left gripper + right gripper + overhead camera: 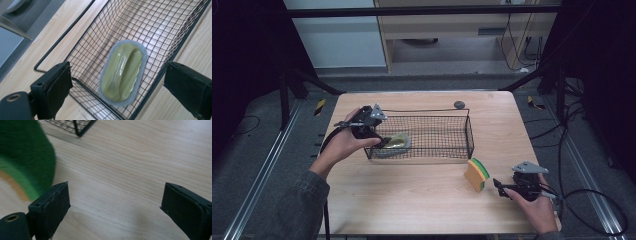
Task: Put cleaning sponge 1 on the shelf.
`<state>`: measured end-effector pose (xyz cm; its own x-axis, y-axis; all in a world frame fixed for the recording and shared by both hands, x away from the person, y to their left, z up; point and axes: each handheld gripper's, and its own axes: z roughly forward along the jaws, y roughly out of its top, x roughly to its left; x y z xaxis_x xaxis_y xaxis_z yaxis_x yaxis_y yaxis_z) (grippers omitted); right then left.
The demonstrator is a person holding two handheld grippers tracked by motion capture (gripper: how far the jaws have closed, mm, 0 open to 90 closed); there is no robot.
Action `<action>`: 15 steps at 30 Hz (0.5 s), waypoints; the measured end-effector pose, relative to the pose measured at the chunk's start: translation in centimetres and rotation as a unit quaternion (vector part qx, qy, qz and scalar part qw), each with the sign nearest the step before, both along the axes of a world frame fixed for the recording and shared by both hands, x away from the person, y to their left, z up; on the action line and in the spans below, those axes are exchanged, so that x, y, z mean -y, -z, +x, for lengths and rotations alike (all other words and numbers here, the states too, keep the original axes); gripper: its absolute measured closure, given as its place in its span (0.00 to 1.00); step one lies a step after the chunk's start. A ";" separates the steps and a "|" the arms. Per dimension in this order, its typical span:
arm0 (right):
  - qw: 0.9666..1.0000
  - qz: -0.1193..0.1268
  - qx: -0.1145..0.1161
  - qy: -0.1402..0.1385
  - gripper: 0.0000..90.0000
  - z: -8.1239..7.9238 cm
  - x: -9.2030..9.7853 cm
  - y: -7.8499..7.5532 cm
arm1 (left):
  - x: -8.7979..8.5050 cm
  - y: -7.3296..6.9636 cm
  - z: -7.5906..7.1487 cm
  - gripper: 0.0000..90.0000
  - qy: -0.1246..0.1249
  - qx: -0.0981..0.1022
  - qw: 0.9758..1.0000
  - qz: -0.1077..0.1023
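Hovering over the near-left end of the wire basket [432, 131], the left gripper [382, 141] is spreading its fingers [56, 86] wide, with nothing held between them. Directly beyond and below those fingers the scrubbing pad [123, 72], a green handled top on a grey-white base, is lying flat on the basket floor, free of both fingers. By my reading, the step in hand is the drop-off of this pad, and that looks done: the pad is sitting inside the basket and the hand is standing clear above it.

The right gripper [501, 186] is also standing wide open and empty, low over the tabletop [422, 200]. Just beyond its left finger [51, 207] the sponge [477, 175], orange with a green scouring face, is standing on edge on the tabletop, outside the basket and near its front right corner. The sponge is not between the fingers.

Judging from this, the next move is calling for the right gripper to shift toward the sponge until it sits between the fingers, close on it, and lift it over the basket wall. The basket is holding the pad alone.
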<state>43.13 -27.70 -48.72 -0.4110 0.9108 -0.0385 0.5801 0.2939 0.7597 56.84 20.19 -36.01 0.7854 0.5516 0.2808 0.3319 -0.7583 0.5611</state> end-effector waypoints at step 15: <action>0.999 -0.017 0.001 -0.046 0.11 -3.4 -2.5 -1.3 | -3.8 0.5 -2.3 0.05 -0.054 0.004 0.997 -0.051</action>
<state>39.76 -25.24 -47.38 -0.4921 0.8677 -0.0699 0.5475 0.3709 0.7501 54.50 23.98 -36.51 0.7178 0.6592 0.2241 0.4044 -0.6567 0.6366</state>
